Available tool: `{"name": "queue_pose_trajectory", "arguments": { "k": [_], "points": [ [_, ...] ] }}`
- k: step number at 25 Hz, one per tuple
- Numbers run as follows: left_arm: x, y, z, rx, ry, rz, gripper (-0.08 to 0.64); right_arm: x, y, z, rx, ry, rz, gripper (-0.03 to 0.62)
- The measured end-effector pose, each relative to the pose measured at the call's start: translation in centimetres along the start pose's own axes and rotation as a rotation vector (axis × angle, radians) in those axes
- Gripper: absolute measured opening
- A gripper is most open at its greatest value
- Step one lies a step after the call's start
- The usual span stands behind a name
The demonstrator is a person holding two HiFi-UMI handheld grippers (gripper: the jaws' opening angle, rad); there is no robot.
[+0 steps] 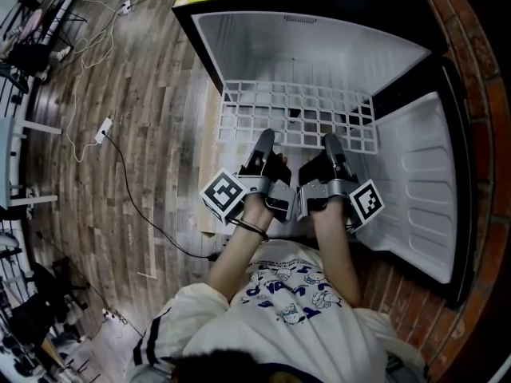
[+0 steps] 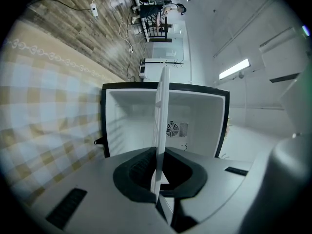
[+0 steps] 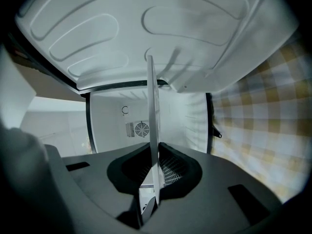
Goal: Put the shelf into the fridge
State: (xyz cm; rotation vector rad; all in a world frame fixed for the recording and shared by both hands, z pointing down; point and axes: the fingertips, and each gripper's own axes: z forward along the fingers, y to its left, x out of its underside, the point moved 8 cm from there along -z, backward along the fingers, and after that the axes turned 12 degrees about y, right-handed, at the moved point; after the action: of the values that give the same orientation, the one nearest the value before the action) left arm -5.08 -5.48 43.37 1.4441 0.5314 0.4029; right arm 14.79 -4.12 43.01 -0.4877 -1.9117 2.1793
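A white wire-grid shelf (image 1: pixel 295 116) is held level at the mouth of the open fridge (image 1: pixel 319 42), its far edge just inside the white interior. My left gripper (image 1: pixel 264 144) is shut on the shelf's near edge, left of centre. My right gripper (image 1: pixel 332 145) is shut on the same edge, right of centre. In the left gripper view the shelf (image 2: pixel 160 130) shows edge-on between the jaws, with the fridge interior (image 2: pixel 195 126) behind. The right gripper view also has the shelf (image 3: pixel 153 130) edge-on between the jaws, the fridge cavity (image 3: pixel 136 121) ahead.
The fridge door (image 1: pixel 419 190) swings open to the right, its white inner liner facing me. A brick wall (image 1: pixel 479 70) stands beyond it. Wood floor (image 1: pixel 144 134) with cables and a power strip (image 1: pixel 104 130) lies to the left. A checked mat (image 2: pixel 44 121) lies under the fridge.
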Motion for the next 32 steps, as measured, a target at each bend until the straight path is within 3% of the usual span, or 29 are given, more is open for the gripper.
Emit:
{"name": "queue_pose_trajectory", "arguments": {
  "k": [10,27,32],
  "points": [
    [-0.1,0.1,-0.11,-0.023,0.008,0.007,0.037,-0.03,0.17,-0.1,-0.005,-0.002,0.001,0.049],
    [0.02,-0.19,0.28,0.007,0.012,-0.01,0.037,-0.17,0.13,-0.02,0.009,0.004,-0.002,0.049],
    [-0.09,0.29,-0.01,-0.032,0.016,0.008,0.037,-0.17,0.12,0.04,0.002,0.005,-0.004,0.049]
  ]
}}
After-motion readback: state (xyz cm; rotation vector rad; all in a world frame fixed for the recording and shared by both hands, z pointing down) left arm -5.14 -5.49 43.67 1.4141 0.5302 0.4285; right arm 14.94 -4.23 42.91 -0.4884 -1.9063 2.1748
